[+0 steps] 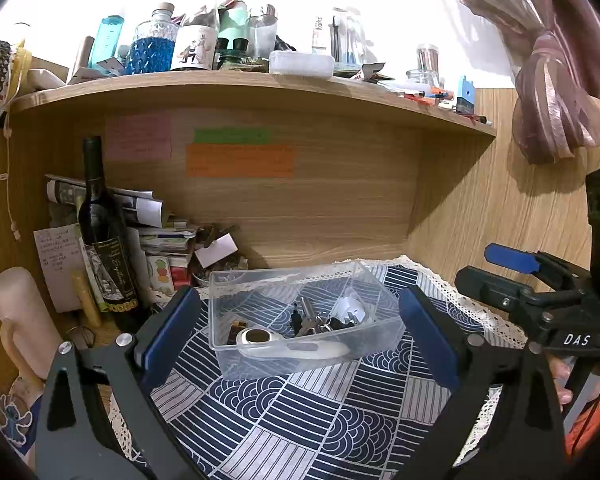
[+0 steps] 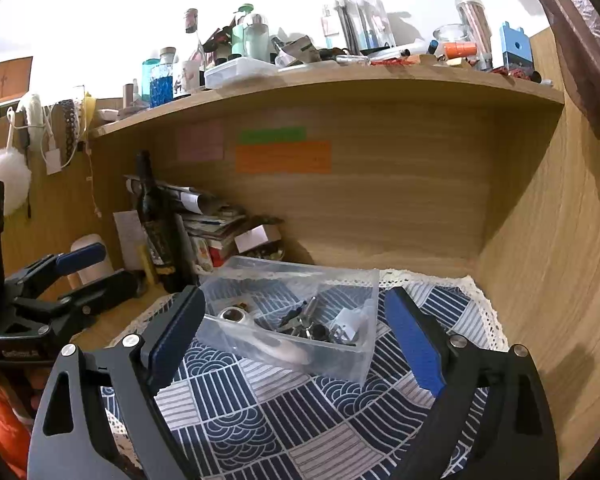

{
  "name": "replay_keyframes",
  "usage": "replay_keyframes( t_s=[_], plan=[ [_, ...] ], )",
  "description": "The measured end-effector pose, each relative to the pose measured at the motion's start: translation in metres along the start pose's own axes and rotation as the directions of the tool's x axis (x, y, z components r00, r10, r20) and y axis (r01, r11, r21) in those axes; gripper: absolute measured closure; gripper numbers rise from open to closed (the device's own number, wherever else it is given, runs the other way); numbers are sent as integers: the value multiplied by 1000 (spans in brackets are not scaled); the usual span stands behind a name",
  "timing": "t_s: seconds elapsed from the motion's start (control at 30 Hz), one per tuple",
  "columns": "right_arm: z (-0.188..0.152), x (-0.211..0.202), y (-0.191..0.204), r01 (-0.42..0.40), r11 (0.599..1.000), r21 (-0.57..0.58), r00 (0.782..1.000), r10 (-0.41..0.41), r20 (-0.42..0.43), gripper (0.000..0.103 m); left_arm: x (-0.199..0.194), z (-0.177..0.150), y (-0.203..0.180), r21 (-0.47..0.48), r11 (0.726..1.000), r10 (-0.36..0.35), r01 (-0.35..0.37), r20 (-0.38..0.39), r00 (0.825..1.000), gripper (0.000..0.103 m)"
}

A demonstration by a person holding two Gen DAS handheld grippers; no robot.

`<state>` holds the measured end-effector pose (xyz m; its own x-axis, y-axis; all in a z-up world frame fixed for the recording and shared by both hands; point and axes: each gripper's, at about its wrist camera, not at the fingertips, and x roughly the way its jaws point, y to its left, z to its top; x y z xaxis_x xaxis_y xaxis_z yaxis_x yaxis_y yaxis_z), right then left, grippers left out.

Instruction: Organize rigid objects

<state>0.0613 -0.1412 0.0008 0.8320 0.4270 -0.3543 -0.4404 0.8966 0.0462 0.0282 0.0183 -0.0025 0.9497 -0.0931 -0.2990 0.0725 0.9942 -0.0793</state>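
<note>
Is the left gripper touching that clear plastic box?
Apart. In the left wrist view the left gripper stands open, and patterned cloth shows between each pad and the clear plastic box.

My left tongs (image 1: pixel 296 332) stand wide with the clear box (image 1: pixel 300 320) between the pads, untouched. Patterned cloth (image 1: pixel 300 412) before the box lies free. The wine bottle (image 1: pixel 102 232) and paper stack (image 1: pixel 156 232) crowd the left; the shelf (image 1: pixel 252 88) caps overhead; my right tongs (image 1: pixel 512 276) flank right.

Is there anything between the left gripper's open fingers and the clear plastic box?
No. In the left wrist view only bare patterned cloth lies between the left gripper and the clear plastic box; its open fingers flank the box without touching it.
</note>
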Motion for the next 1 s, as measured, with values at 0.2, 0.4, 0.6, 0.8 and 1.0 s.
replay_keyframes(
  t_s=[0.2, 0.4, 0.6, 0.8, 1.0],
  plan=[
    [0, 1, -1, -7, 1000, 6, 1000, 7, -1, 12, 1, 0, 1, -4, 1000, -4, 4, -2, 1000, 2],
    [1, 2, -1, -12, 1000, 8, 1000, 12, -2, 11, 4, 0, 3, -2, 1000, -7, 7, -7, 1000, 2],
    [0, 3, 1, -15, 1000, 8, 1000, 15, -5, 11, 4, 0, 3, -4, 1000, -8, 8, -2, 1000, 2],
    [-1, 3, 2, -7, 1000, 11, 1000, 7, -1, 11, 6, -1, 3, -3, 1000, -9, 9, 5, 1000, 2],
    [0, -2, 2, 8, 1000, 15, 1000, -8, 18, 11, 5, 1, 5, -7, 1000, 4, -4, 11, 1000, 2]
  ],
)
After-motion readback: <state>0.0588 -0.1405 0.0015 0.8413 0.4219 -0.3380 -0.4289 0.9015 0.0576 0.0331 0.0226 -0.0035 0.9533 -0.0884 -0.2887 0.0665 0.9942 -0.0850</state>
